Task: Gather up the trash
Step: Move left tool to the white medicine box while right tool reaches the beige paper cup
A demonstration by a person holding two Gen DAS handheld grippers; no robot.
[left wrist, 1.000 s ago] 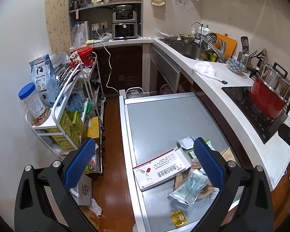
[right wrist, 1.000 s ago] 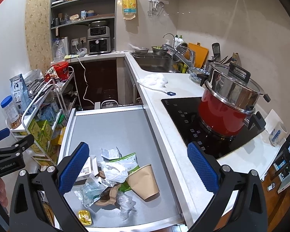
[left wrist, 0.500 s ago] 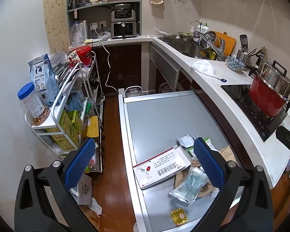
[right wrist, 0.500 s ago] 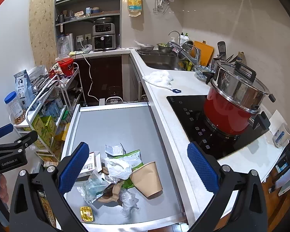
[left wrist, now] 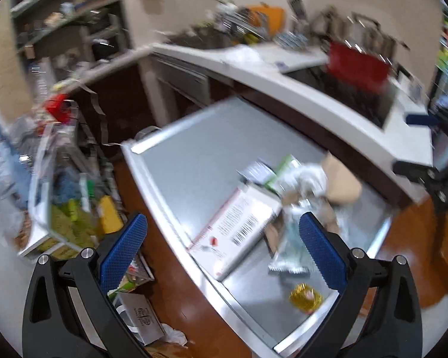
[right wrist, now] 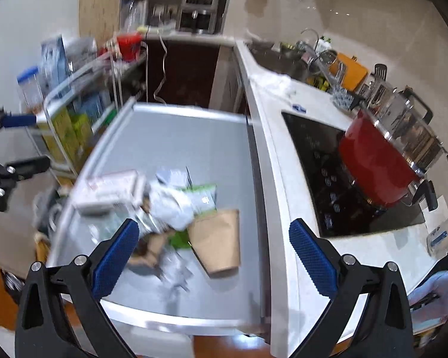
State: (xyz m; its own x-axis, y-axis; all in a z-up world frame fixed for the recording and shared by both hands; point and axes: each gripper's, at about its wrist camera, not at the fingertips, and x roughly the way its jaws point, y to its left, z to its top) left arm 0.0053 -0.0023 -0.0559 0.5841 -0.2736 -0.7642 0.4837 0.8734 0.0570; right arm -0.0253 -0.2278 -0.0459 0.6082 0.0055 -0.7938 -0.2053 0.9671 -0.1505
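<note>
A heap of trash lies at the near end of the grey steel table (left wrist: 194, 155): a white medicine box (left wrist: 239, 226), a brown paper cup (right wrist: 219, 243) on its side, crumpled white wrappers (right wrist: 170, 205), a green-white packet (right wrist: 203, 197), a silvery pouch (left wrist: 289, 250) and a small gold packet (left wrist: 306, 295). My left gripper (left wrist: 221, 250) is open and empty above the table's left edge, over the box. My right gripper (right wrist: 213, 259) is open and empty above the cup. Both views are motion-blurred.
A white counter (right wrist: 271, 137) borders the table on the right, with a black hob (right wrist: 343, 185), a red pot (right wrist: 379, 155) and a sink (right wrist: 280, 59). A wire rack (left wrist: 53, 179) with food stands left. A box (left wrist: 143, 322) lies on the wooden floor.
Both grippers have swung and tilted fast, blurring the views. The left has turned right toward the heap; the right has dropped closer over the cup. The trash has not moved.
</note>
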